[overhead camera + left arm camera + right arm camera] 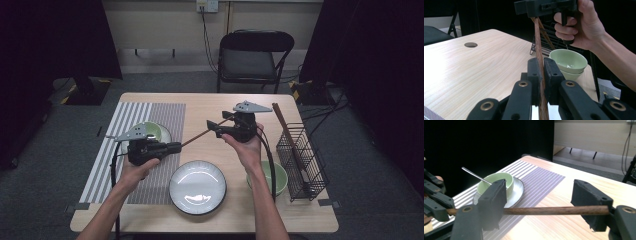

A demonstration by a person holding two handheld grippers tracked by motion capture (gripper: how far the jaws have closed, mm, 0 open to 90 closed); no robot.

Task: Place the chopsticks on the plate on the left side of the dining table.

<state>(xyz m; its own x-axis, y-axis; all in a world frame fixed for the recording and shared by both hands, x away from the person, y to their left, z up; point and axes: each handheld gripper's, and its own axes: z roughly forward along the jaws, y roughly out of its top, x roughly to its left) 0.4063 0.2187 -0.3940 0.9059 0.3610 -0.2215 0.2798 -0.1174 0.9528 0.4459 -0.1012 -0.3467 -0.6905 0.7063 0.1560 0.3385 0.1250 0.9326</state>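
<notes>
1. The left tongs [541,72] are pressed together on a brown wooden chopstick [539,50], pinching it near one end; in the left gripper view the stick runs up between the pads toward the other hand.
2. The right tongs [544,207] stand spread wide. The chopstick lies across the gap between the jaws, and its far end sits at the right-hand pad without being squeezed.
3. So the stick hangs in the air over the middle of the desk [205,102], bridging the two tools above the white plate [197,187], carried by the left grip alone.
4. Risk: if the left tongs let go before the right ones close, the stick will likely drop onto the plate or roll toward the desk's near edge.
5. Risk: the right jaws meet the stick close to its tip, so a closing pinch could lever it sideways and flick it out.
6. Further out: the wire basket [301,160] at the right edge already holds one chopstick, and a green bowl [276,177] sits just beside it; a swing of the long stick could knock either.
7. On the striped mat [150,112] at the left, a bowl on a saucer [499,183] holds a spoon, close under the left hand.
</notes>
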